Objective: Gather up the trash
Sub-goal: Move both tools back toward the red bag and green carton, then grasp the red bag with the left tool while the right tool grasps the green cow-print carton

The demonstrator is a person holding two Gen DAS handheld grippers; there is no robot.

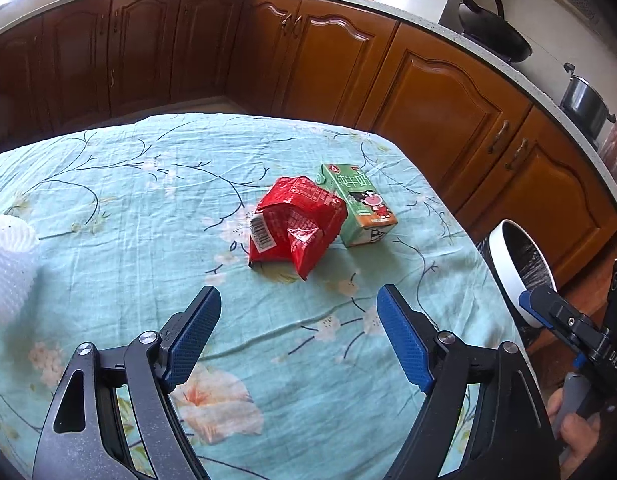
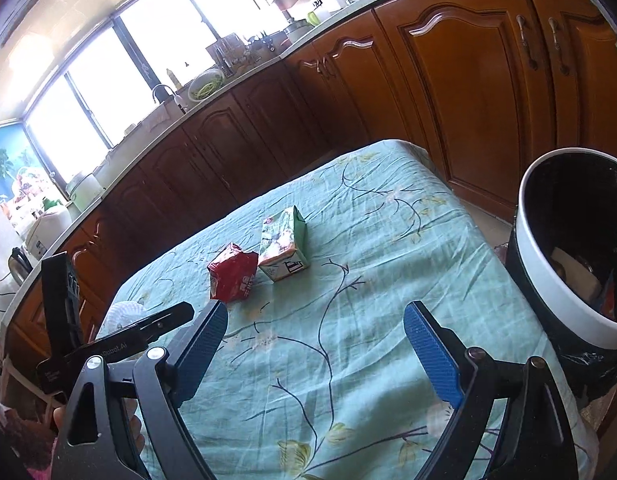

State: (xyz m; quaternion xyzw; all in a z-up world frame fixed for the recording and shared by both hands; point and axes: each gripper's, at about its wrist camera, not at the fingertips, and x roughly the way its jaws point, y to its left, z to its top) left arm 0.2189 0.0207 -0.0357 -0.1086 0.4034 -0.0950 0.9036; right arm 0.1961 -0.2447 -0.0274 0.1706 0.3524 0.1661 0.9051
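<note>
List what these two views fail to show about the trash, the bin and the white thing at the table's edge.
- Trash bin: its bottom is dark in the right wrist view; the left wrist view shows only its rim, cut off by the right gripper.
- Red wrapper: crumpled; contents hidden in both views.
- Milk carton: whether it is empty cannot be told.
- White mesh object: cut by the left wrist frame edge; partly hidden behind the left gripper in the right wrist view.

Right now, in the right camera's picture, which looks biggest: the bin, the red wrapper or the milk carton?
1. Bin, though it is nearest the camera.
2. Milk carton and red wrapper: about alike, too close to rank.
</note>
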